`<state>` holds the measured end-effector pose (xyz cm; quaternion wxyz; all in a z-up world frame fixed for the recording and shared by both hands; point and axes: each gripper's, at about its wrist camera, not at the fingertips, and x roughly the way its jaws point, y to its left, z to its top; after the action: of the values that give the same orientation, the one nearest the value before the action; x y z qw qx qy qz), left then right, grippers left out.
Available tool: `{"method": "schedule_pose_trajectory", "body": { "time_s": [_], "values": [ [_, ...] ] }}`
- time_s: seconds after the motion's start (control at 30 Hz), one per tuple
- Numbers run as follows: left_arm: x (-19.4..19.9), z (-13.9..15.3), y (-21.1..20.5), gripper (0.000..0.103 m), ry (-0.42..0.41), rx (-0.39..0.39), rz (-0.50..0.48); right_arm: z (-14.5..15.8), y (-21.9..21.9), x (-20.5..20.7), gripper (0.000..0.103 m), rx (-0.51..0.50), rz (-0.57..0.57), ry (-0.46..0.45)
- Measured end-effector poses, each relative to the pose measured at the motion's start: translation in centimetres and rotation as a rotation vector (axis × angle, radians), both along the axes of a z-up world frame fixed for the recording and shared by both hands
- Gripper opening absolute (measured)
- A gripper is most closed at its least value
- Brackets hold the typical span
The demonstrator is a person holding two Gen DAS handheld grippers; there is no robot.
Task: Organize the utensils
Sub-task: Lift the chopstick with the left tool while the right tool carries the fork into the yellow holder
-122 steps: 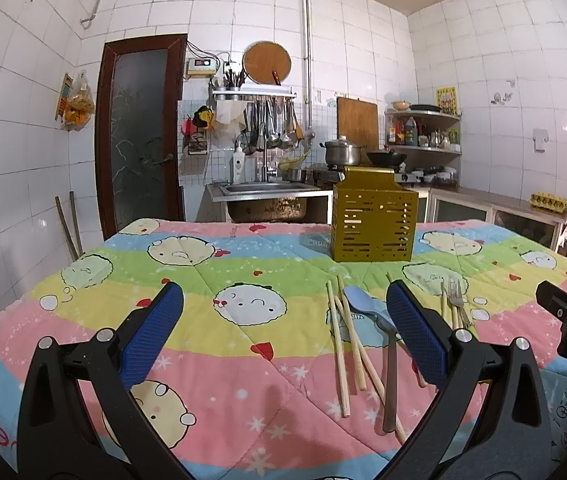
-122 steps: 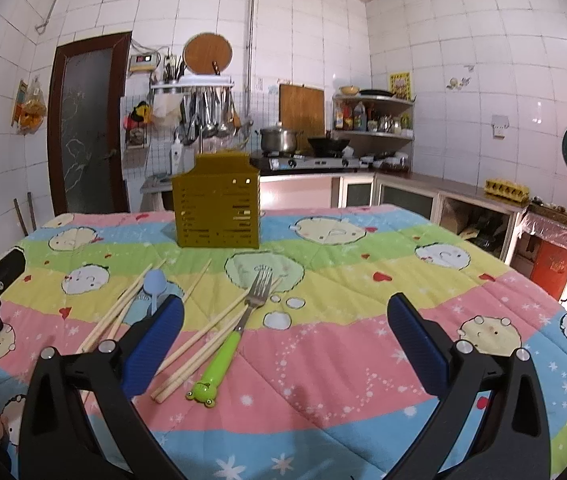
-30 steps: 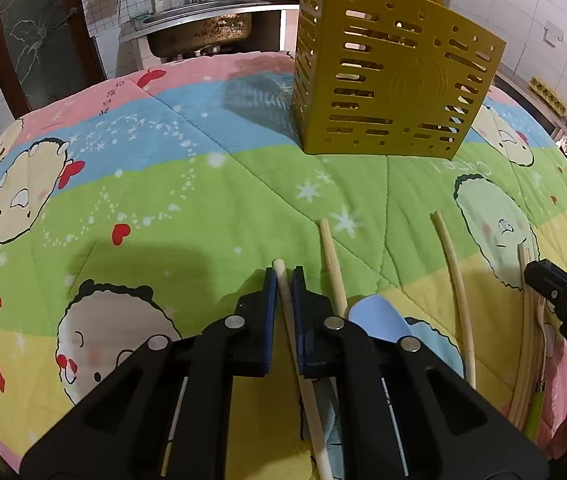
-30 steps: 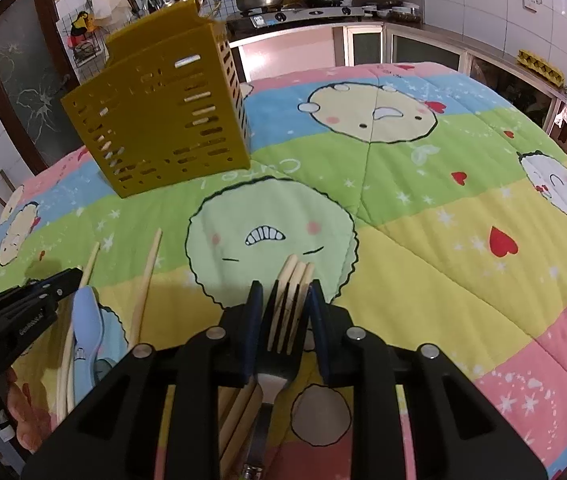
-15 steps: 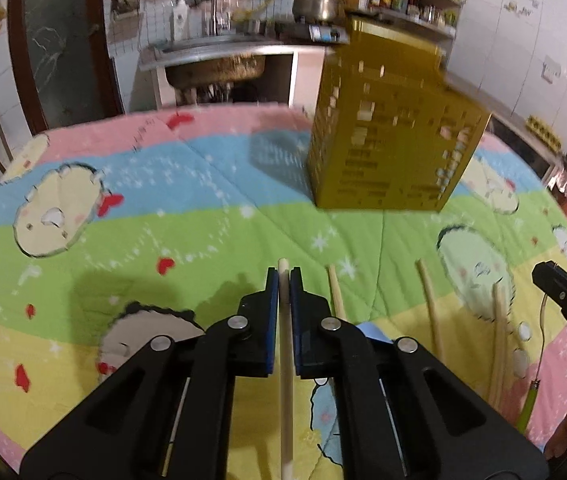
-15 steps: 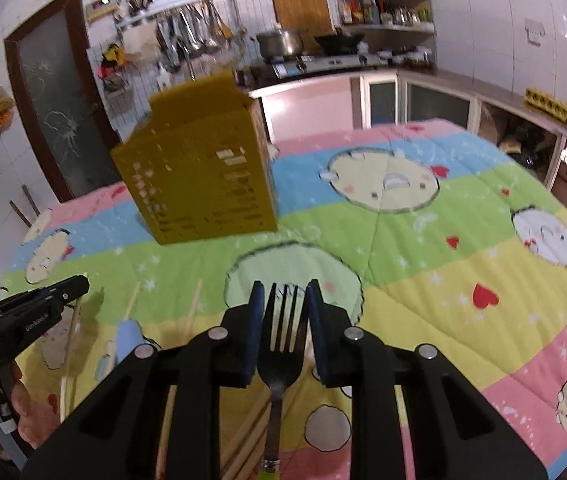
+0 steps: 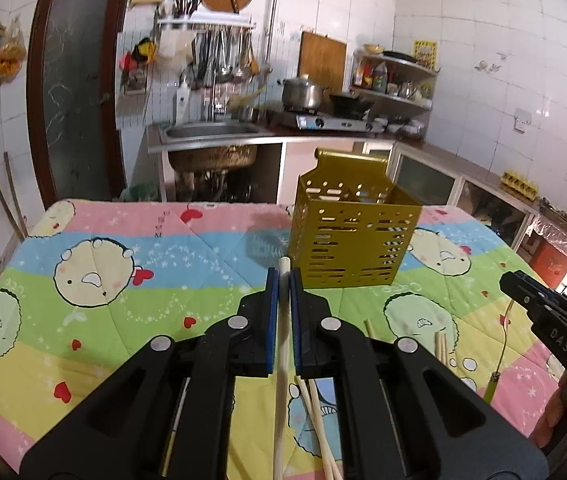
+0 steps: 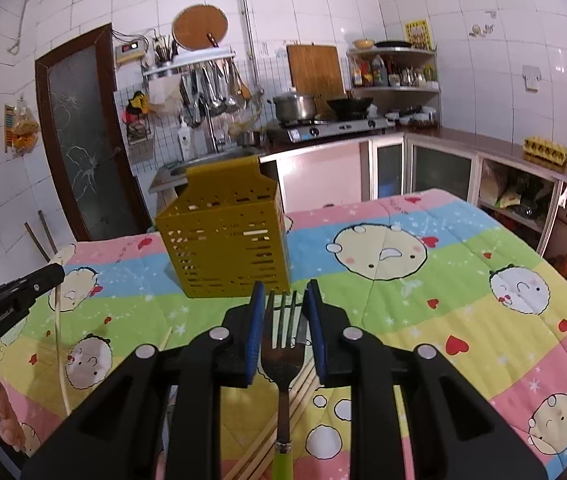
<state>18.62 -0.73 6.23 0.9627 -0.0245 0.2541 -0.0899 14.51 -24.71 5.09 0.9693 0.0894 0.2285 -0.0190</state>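
Observation:
My left gripper [image 7: 283, 280] is shut on a pale wooden chopstick [image 7: 280, 396], held clear of the quilted table [image 7: 123, 248] with its tip poking out past the blue pads. Just beyond and to the right stands the yellow perforated utensil holder [image 7: 353, 240]. In the right wrist view my right gripper [image 8: 285, 290] is shut on a metal fork [image 8: 282, 344] with a green handle, tines pointing toward the holder [image 8: 227, 248]. Each gripper also shows at the edge of the other's view: the left gripper [image 8: 15, 300] with the chopstick [image 8: 57, 340] hanging from it, and the right gripper [image 7: 539, 308].
More chopsticks [image 7: 315, 420] and a blue spoon [image 7: 325, 404] lie on the quilt below my left gripper; several chopsticks [image 8: 279, 428] lie under the fork. Behind the table are a sink counter [image 7: 211, 132], a stove with pots [image 8: 323, 120] and a brown door [image 7: 75, 80].
Both grippers have risen off the quilt and tilted up, carrying the chopstick and the fork with them. The holder now sits lower and farther off in both views.

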Motion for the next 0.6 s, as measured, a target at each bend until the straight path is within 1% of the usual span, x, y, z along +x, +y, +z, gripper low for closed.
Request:
{"method": "schedule_pose_trajectory", "body": {
  "time_s": [0.2, 0.3, 0.47, 0.6],
  "values": [
    [-2.7, 0.4, 0.9, 0.005, -0.087, -0.004, 0.026, 0.7, 0.6, -2.2, 0.021, -0.021, 0.002, -0.055],
    [-3.6, 0.8, 1.4, 0.005, -0.112, -0.020, 0.033, 1.0, 0.7, -3.3, 0.021, -0.030, 0.003, -0.082],
    [-4.8, 1.7, 1.7, 0.005, -0.158, -0.025, 0.040, 1.9, 0.5, -4.1, 0.021, -0.033, 0.000, -0.123],
    [-4.3, 2.6, 1.3, 0.005, -0.182, -0.019, 0.029, 3.4, 0.4, -3.7, 0.021, -0.046, 0.001, -0.157]
  ]
}}
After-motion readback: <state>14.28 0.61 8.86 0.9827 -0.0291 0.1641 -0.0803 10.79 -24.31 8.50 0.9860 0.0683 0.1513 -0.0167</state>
